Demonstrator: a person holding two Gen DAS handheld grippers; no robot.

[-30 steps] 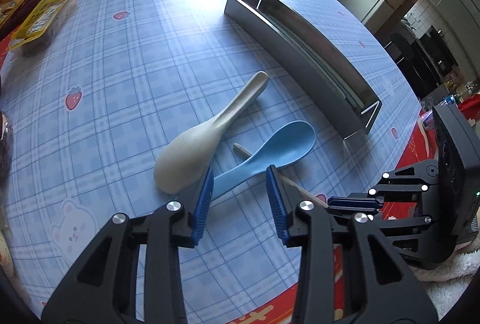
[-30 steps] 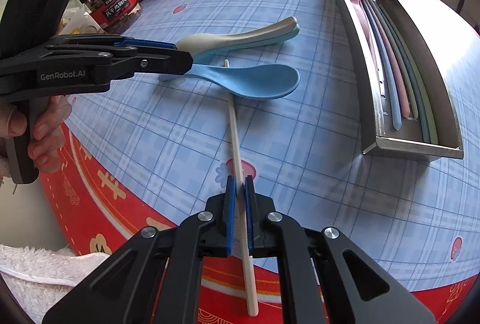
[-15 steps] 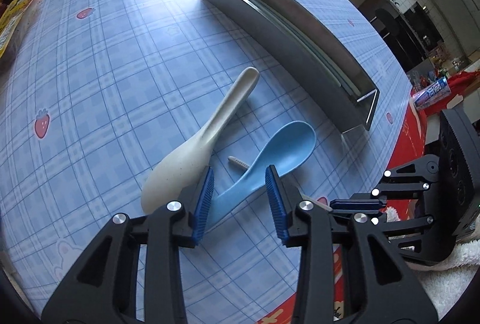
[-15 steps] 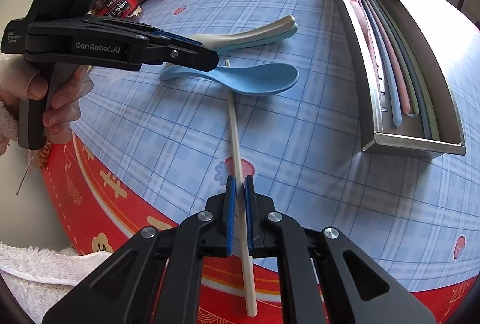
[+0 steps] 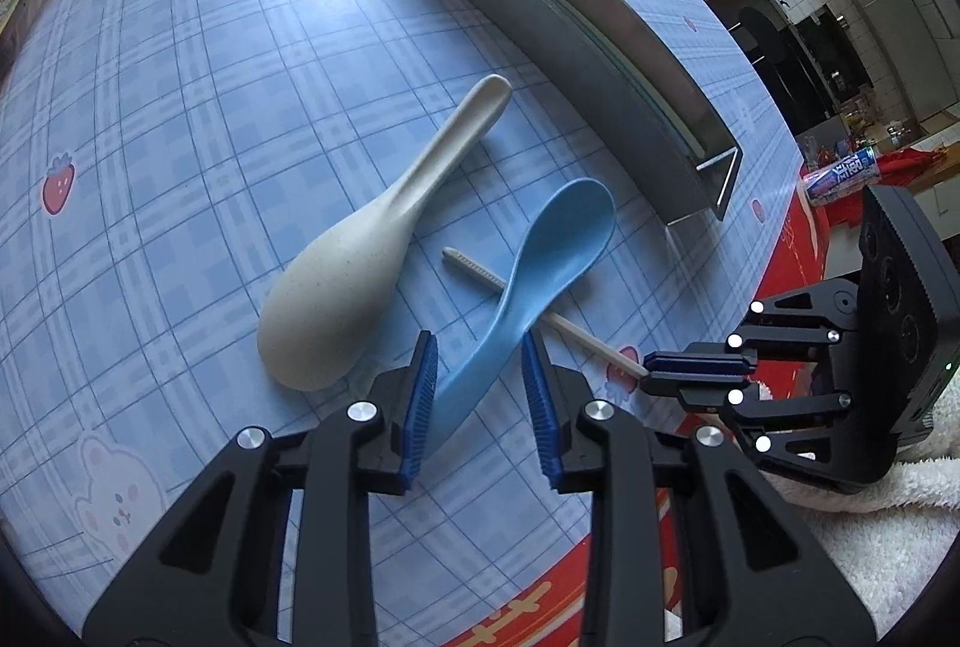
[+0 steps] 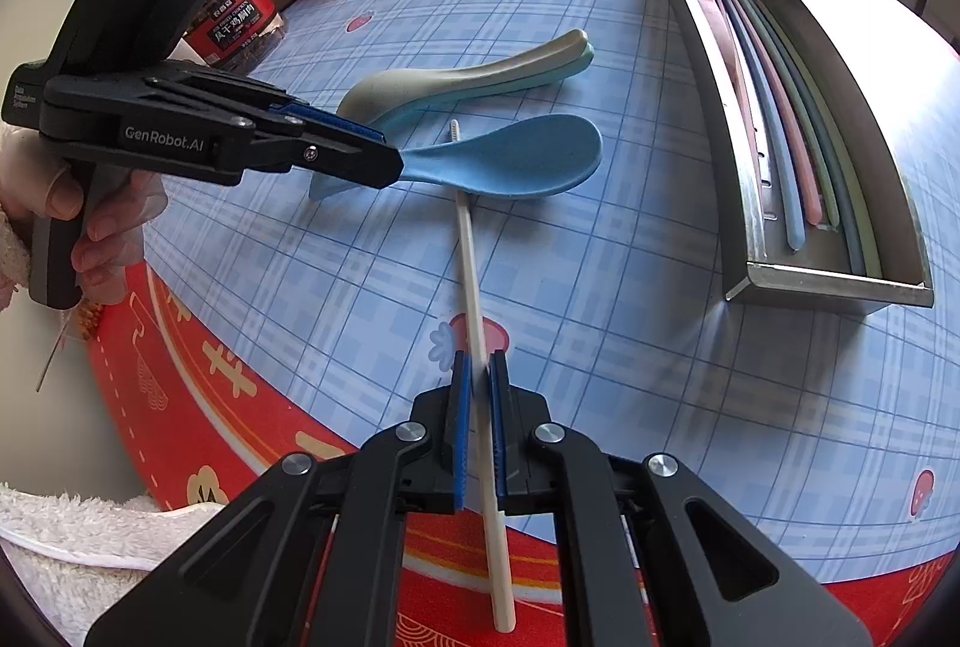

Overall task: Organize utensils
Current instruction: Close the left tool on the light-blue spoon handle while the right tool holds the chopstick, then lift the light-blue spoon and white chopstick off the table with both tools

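A blue rice paddle [image 5: 540, 263] lies on the checked tablecloth across a cream chopstick [image 5: 474, 270]. My left gripper [image 5: 480, 377] is open with its jaws on either side of the paddle's handle, apart from it. It also shows in the right wrist view [image 6: 384, 155], over the paddle [image 6: 510, 158]. My right gripper [image 6: 477, 377] is shut on the chopstick [image 6: 471, 257] near the table's front edge. A cream paddle [image 5: 372, 251] lies to the left, stacked on a pale green one [image 6: 540, 74].
A long steel tray [image 6: 828, 281] with a divider holds several coloured chopsticks and a pink spoon at the right. It shows in the left wrist view [image 5: 600, 65] at the back. Snack packets and a jar [image 6: 234, 26] stand at the far left.
My left gripper has moved forward along the blue paddle's handle and its jaws have narrowed around it. The right gripper holds the chopstick as before.
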